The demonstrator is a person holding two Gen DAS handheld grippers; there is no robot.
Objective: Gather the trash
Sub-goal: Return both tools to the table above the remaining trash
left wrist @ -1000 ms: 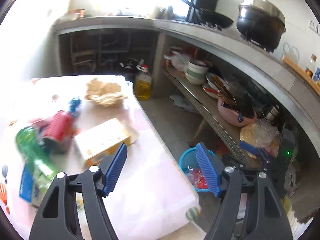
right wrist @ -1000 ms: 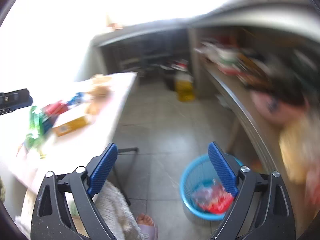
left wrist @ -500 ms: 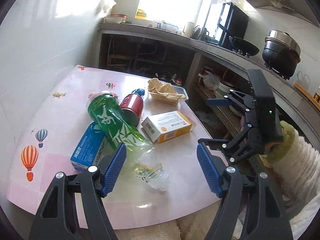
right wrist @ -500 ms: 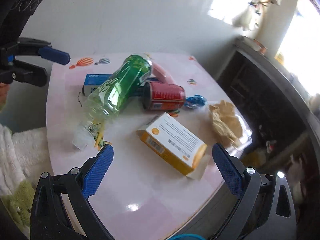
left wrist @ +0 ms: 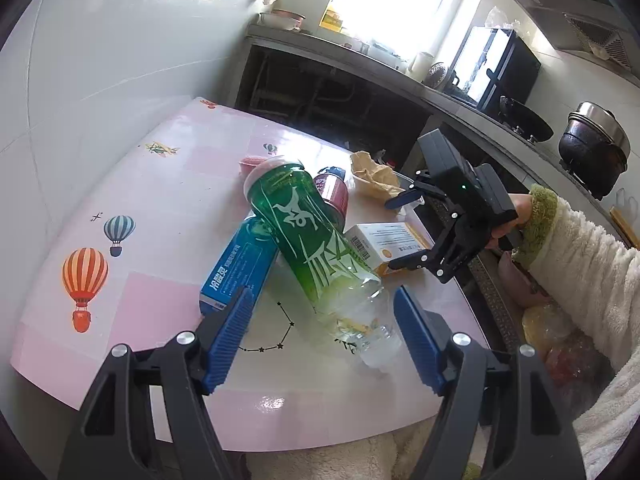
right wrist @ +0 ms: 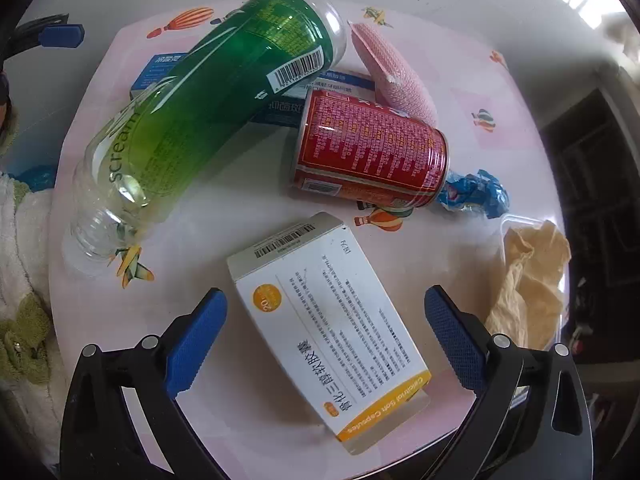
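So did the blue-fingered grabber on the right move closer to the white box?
Yes. The right gripper has come in over the white box, which now lies between its open fingers; half a second ago the box sat further ahead on the table.

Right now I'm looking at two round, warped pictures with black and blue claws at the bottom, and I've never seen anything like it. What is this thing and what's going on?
There is no machine here: a person holds a hand tool with two blue-padded fingers in each hand, and each carries a wide-angle camera looking along its fingers.

One picture is from the left tool. It hangs open around the neck end of a green bottle lying on a pink table. The same picture shows the right tool and the sleeved hand holding it.

The other picture is from the right tool, open over a white and orange box. Also on the table are a red can, a blue box and crumpled paper.

Nothing is held yet.
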